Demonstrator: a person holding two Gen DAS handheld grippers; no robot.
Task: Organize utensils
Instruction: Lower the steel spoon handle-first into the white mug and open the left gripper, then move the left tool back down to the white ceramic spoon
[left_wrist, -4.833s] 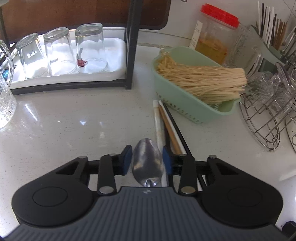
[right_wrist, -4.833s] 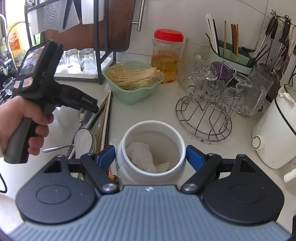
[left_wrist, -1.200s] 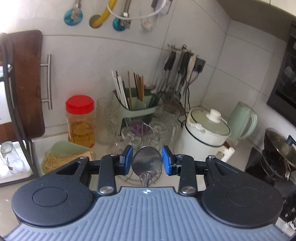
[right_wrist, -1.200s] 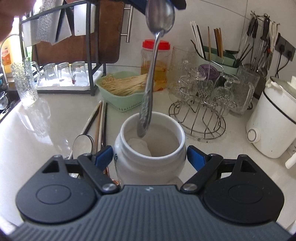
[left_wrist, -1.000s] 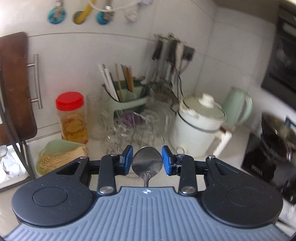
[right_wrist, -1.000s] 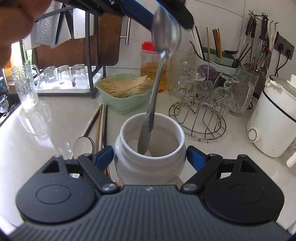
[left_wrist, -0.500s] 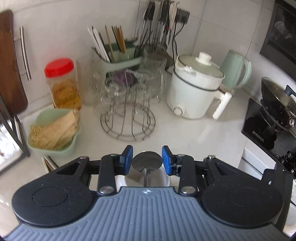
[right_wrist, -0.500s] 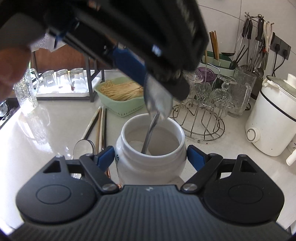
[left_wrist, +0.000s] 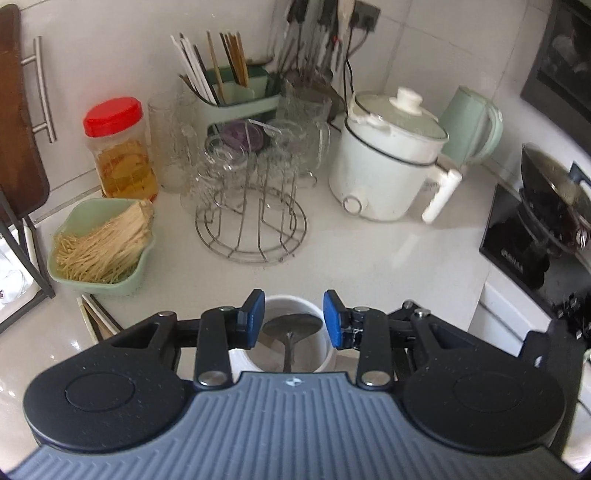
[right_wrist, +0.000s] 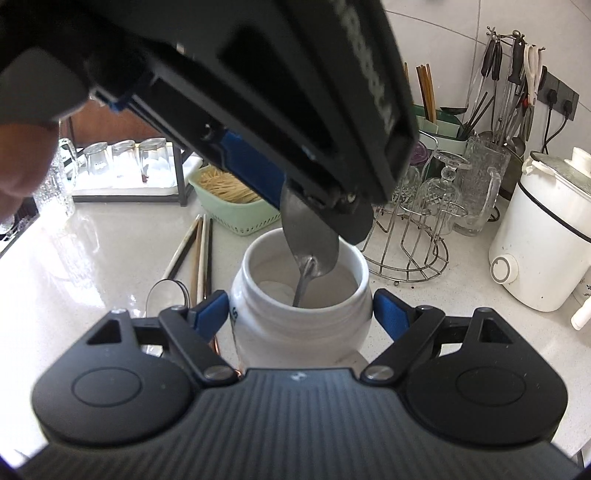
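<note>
A white ceramic jar (right_wrist: 295, 325) stands on the counter between the blue pads of my right gripper (right_wrist: 300, 310), which is shut on it. My left gripper (left_wrist: 293, 319) hovers right above the jar (left_wrist: 325, 354), its jaws spread wider than the metal spoon (left_wrist: 291, 328), so it is open. The spoon (right_wrist: 310, 243) stands handle down inside the jar, bowl up, just under the left gripper's fingers. Several chopsticks (right_wrist: 199, 251) and a second spoon (right_wrist: 166, 291) lie on the counter left of the jar.
A green basket of noodles (left_wrist: 99, 247), a wire glass rack (left_wrist: 255, 206), a red-lidded jar (left_wrist: 118, 147), a green utensil caddy (left_wrist: 236, 96), a white electric pot (left_wrist: 388, 162) and a kettle (left_wrist: 472, 129) stand behind. A stove with a pan (left_wrist: 554, 206) is at right.
My left gripper came down over the jar with the spoon, lowered its handle inside, then opened its jaws and let the spoon go. My right gripper kept holding the jar.
</note>
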